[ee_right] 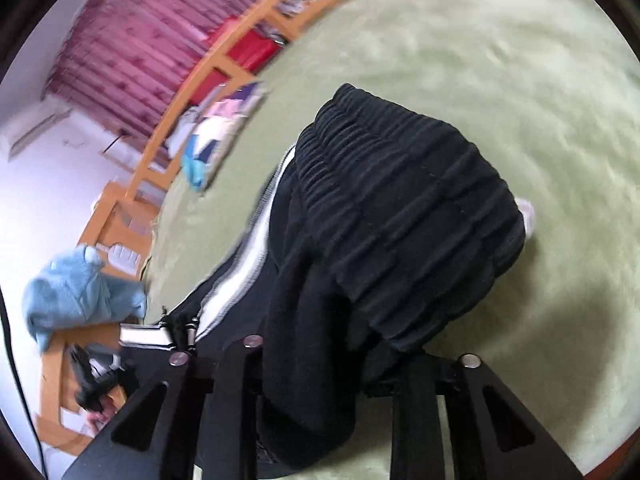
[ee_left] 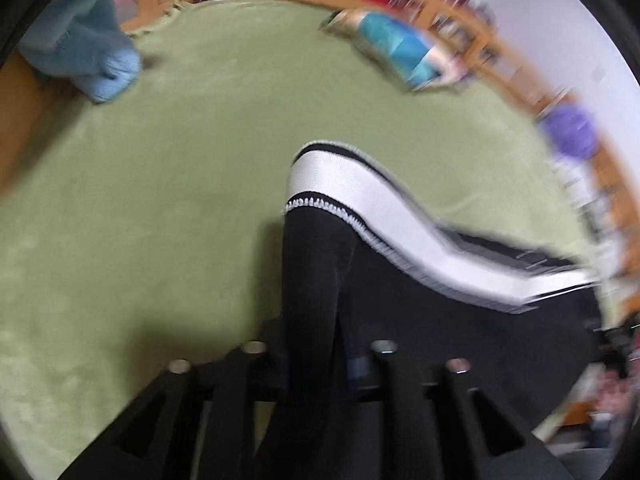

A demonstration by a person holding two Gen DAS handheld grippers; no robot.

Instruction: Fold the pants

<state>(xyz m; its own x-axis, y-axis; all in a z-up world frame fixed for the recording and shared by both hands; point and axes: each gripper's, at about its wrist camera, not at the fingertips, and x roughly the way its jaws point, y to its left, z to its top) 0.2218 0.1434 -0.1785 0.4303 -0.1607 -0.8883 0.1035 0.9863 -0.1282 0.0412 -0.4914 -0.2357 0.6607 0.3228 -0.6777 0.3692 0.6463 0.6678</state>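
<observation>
A pair of black pants [ee_left: 400,300] with a broad white side stripe [ee_left: 360,204] is lifted over a pale green bed cover [ee_left: 160,200], held at two places by handheld black tongs.

In the left wrist view, the left tongs [ee_left: 320,354] sit at the bottom of the picture with a narrow fold of the black fabric running down between the two fingers — the pads appear clamped on it. The white stripe curves away ahead and to the right of these tongs. Far ahead and to the left lies a light blue garment [ee_left: 88,52] at the bed's edge; ahead and to the right, a patterned teal cushion [ee_left: 396,52], blurred, beside an orange wooden rail [ee_left: 480,36].

In the right wrist view, the right tongs [ee_right: 332,354] are at the bottom, and the gathered elastic waistband [ee_right: 400,200] bulges just ahead of them. A thick bunch of the black cloth drops down between the fingers, which look closed on it. To the left of these tongs the other tool is dimly visible, and beyond it the blue garment. A pink curtain [ee_right: 152,36] hangs far ahead to the left.
</observation>
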